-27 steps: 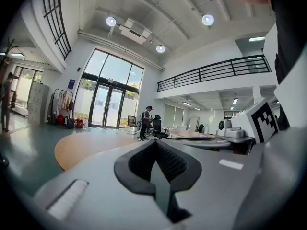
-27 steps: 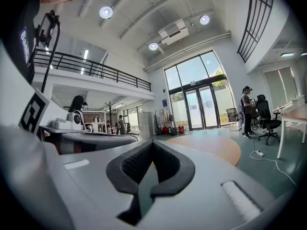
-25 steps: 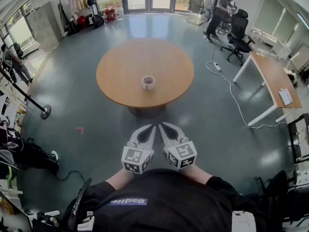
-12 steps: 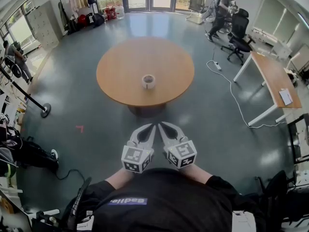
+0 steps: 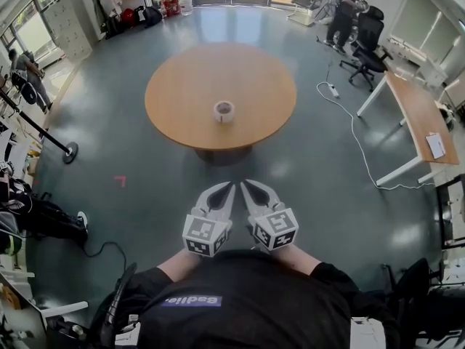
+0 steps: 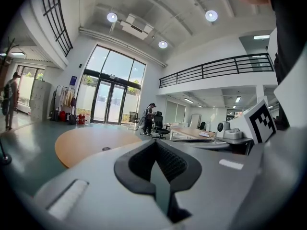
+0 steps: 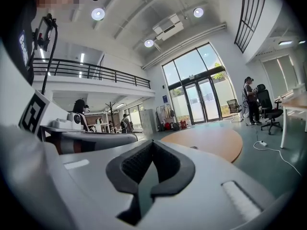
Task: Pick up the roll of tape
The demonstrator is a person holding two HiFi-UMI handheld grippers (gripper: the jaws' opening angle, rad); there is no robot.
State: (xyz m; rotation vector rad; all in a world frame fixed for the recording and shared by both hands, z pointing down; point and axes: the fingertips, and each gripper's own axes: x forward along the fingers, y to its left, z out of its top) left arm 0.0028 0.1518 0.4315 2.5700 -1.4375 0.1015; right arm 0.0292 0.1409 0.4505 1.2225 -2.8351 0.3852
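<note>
Close to the holder's chest, the left gripper [image 5: 229,187] and the right gripper [image 5: 245,186] sit side by side, each with its jaws closed on nothing. Beyond them at twelve o'clock, across the grey floor [image 5: 305,187], stands a round wooden tabletop [image 5: 182,86]. The roll of tape [image 5: 224,111] lies flat on its near half, well apart from both grippers. Farther off, at one o'clock, a person [image 5: 352,6] stands by a black office chair [image 5: 370,46].

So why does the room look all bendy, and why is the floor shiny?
Head view: a wide lens curves the room's edges, and the glossy grey-green floor mirrors light. Left and right gripper views bulge, with dark corners and glaring round ceiling lamps.
</note>
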